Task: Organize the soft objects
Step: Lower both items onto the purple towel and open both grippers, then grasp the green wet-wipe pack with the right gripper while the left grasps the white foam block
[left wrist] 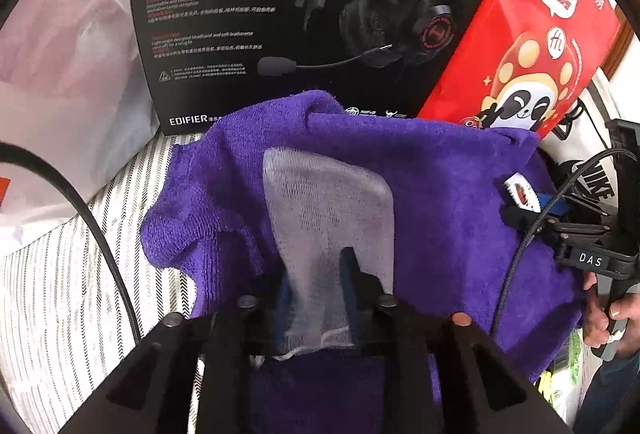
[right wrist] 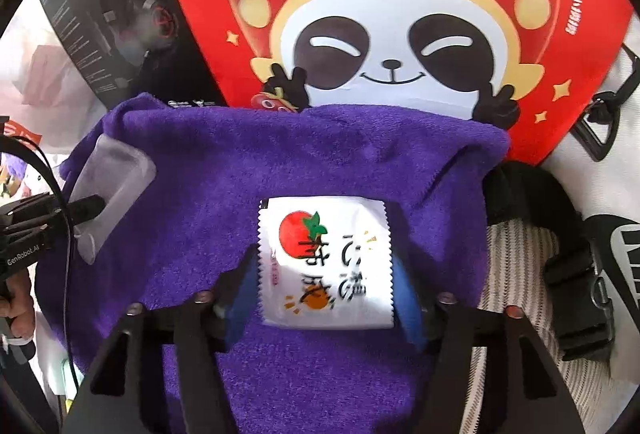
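The left gripper (left wrist: 316, 274) pinches a gauze pad (left wrist: 328, 210) over the purple towel (left wrist: 440, 186); the right gripper (right wrist: 326, 266) clamps a tomato-print sachet (right wrist: 324, 262). Behind stand an Edifier headset box (left wrist: 280, 14) and a red panda bag (right wrist: 400, 34).

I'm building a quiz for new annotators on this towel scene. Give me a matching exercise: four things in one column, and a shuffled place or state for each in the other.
Things:
1. gauze pad
2. tomato packet
3. purple towel
4. headset box

Places or states:
A. spread over the striped sheet
B. held in the right gripper's fingers
C. standing behind the towel, beside the red panda bag
D. held in the left gripper's fingers

Pairs: 1-D, 2-B, 3-A, 4-C
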`<state>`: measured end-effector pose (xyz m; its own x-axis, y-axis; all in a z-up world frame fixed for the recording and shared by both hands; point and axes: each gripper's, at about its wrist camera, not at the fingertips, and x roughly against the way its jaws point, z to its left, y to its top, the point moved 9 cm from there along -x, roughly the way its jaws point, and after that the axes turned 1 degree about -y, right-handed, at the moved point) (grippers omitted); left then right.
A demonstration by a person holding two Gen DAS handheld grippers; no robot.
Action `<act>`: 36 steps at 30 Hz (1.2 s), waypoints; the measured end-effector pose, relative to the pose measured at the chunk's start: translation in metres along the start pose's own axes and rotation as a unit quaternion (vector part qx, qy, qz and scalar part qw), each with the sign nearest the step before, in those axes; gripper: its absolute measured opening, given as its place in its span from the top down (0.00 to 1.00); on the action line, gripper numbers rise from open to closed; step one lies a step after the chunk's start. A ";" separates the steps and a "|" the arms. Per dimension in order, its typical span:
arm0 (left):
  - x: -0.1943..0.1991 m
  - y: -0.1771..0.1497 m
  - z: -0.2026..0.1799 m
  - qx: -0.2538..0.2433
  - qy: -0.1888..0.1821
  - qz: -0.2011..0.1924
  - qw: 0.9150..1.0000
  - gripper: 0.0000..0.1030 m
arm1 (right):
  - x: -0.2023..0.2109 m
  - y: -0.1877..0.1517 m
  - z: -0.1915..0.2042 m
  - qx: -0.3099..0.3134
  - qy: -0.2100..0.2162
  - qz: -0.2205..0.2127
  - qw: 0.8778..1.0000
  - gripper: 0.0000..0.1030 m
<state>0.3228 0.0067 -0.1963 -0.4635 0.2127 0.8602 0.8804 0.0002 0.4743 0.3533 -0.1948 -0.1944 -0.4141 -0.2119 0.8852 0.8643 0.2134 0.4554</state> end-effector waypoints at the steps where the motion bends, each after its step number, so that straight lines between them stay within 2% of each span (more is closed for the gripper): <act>1: 0.001 0.001 -0.002 -0.003 0.001 -0.002 1.000 0.61 | 0.000 -0.001 0.003 0.006 -0.003 0.001 1.000 0.32; 4: 0.001 0.000 -0.010 -0.021 0.001 0.000 1.000 0.54 | 0.000 -0.005 0.005 0.013 -0.019 0.008 1.000 0.22; 12: 0.013 0.002 -0.012 -0.039 0.013 -0.005 0.999 0.42 | 0.015 -0.005 0.005 0.007 -0.031 0.008 0.999 0.22; 16: 0.020 0.004 -0.006 -0.036 0.029 -0.008 0.999 0.42 | 0.038 -0.006 0.005 0.011 -0.036 -0.004 0.999 0.22; 21: 0.039 0.007 -0.008 -0.040 0.028 -0.022 0.999 0.42 | 0.067 -0.013 0.011 0.003 -0.038 -0.023 0.999 0.22; 27: 0.065 0.010 -0.008 -0.040 0.028 -0.037 0.998 0.42 | 0.112 -0.058 0.017 -0.004 -0.038 -0.029 0.999 0.22; 30: 0.082 0.012 -0.017 -0.039 0.006 -0.053 0.998 0.41 | 0.125 -0.087 0.024 -0.016 -0.009 -0.024 1.000 0.20; 36: 0.112 0.012 -0.030 -0.050 0.016 -0.077 0.996 0.35 | 0.117 -0.133 0.031 -0.028 0.011 -0.004 1.000 0.11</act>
<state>0.2788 0.0012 -0.0885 -0.5974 0.1857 0.7802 0.7845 -0.0666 0.6165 0.1811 -0.2185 -0.1484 -0.4158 -0.2347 0.8787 0.8758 0.1573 0.4564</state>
